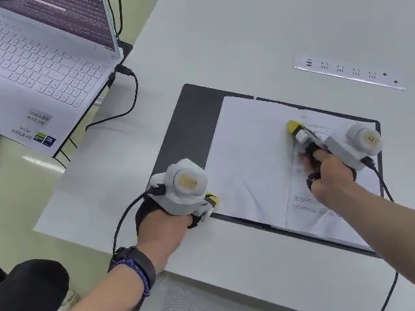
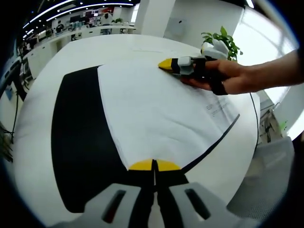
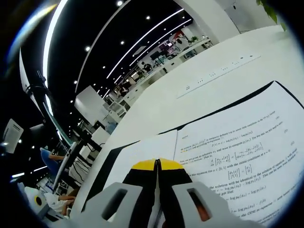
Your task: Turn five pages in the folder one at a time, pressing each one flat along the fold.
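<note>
1. Left hand-held gripper [image 1: 209,201], white body with yellow tips, at the near edge of the worktop [image 1: 214,45]. The jaws are closed together, and the tips touch the near left corner of the turned sheet. Whether paper is caught between them cannot be told.
2. Black beaded band and watch [image 1: 133,264] on the left wrist.
3. Black flat folder [image 1: 188,123], lying open on the white worktop, with its left cover bare.
4. Blank white turned sheet [image 1: 249,155], lying over the middle of the folder.
5. White printed page [image 1: 308,208], with lines of text and formulae, to the right of the fold.
6. Right hand-held gripper [image 1: 293,127], of the same make. The jaws are closed, and the tips rest on the paper at the fold, toward the far edge.
7. White open laptop [image 1: 45,58] at the far left, with a black cable [image 1: 126,97] trailing from it.
8. White long power strip [image 1: 350,70] on the worktop beyond the folder.
</note>
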Tool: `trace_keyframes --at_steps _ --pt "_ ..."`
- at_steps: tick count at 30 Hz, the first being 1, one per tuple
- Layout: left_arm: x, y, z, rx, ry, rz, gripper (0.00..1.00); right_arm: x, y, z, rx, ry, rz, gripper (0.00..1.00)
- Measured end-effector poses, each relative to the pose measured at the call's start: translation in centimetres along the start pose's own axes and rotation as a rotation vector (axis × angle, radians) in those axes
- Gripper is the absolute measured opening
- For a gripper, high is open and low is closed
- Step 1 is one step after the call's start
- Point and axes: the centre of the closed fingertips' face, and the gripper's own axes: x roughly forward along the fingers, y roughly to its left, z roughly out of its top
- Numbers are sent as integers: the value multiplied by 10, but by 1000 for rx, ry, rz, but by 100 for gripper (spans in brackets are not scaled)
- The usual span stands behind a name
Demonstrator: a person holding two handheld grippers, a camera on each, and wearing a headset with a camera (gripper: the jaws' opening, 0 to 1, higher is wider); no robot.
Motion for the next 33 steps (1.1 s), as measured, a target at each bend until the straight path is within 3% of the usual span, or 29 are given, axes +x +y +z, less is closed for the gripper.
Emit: trace_keyframes --at_steps 16,22,33 --pt "1 1 0 -34 1 -8 0 -36 0 -29 4 14 18 0" --pt "0 0 -1 -25 -4 -14 0 -49 2 -38 52 3 7 0" --pt "0 0 -1 0 -1 -26 0 -67 2 -55 38 18 4 0"
